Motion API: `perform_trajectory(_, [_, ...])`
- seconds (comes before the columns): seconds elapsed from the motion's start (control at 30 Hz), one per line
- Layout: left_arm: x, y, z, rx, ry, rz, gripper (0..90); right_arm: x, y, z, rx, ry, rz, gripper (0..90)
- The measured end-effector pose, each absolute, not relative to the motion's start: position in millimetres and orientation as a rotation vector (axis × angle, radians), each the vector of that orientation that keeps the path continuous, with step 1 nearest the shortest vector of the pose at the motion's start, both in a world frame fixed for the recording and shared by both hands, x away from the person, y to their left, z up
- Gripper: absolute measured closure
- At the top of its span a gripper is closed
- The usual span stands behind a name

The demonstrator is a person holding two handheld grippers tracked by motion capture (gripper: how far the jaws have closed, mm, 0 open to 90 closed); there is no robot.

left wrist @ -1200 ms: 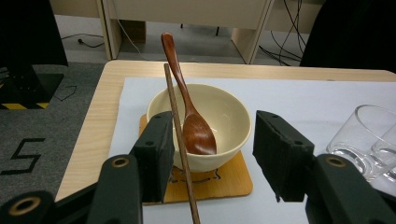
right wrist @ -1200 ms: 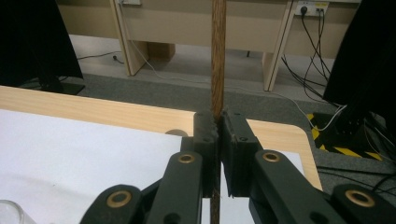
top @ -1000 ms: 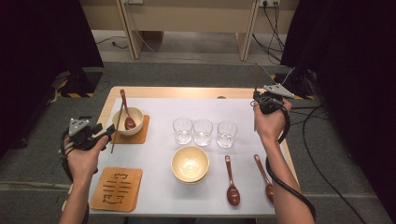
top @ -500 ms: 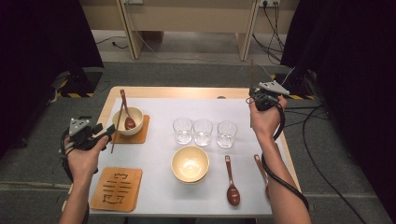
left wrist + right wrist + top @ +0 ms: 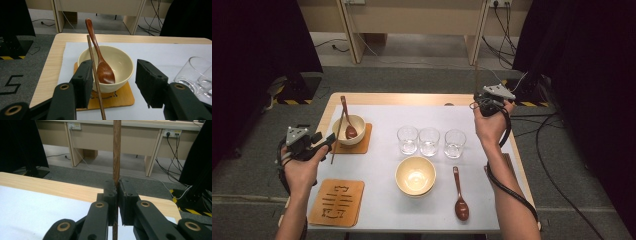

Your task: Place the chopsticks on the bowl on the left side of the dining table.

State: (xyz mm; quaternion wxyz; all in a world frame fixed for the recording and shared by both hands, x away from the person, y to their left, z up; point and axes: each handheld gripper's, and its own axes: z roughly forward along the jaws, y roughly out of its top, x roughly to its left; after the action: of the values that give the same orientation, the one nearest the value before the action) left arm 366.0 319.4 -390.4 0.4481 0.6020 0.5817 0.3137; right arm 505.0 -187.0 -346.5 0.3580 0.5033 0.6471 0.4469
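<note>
A cream bowl (image 5: 354, 125) (image 5: 120, 62) holding a brown wooden spoon (image 5: 349, 129) (image 5: 103, 71) stands on a wooden coaster (image 5: 363, 142) at the table's left. A dark chopstick (image 5: 337, 137) (image 5: 93, 67) leans on the bowl's rim, and its near end runs along the inner face of one jaw. My left gripper (image 5: 328, 141) (image 5: 113, 75) faces the bowl, jaws wide apart, pressing nothing. My right gripper (image 5: 482, 102) (image 5: 117, 185) is raised over the far right of the table, shut on a second chopstick (image 5: 476, 80) (image 5: 116, 150) that stands upright.
Three empty glasses (image 5: 429, 141) stand in a row mid-table. In front of them sit a second cream bowl (image 5: 415, 175) and a loose wooden spoon (image 5: 459, 197). A patterned coaster (image 5: 337, 201) lies front left. White paper (image 5: 382, 200) covers the tabletop.
My right hand has shifted slightly left with its chopstick still gripped. The left hand and the bowl have stayed put.
</note>
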Motion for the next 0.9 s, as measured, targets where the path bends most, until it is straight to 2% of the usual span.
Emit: perform_trajectory(0.9, [366.3, 318.4, -390.5, 1.492, 1.432, 0.775, 47.1, 516.6, -161.4, -342.8, 1.241, 1.654, 1.198, 85.3])
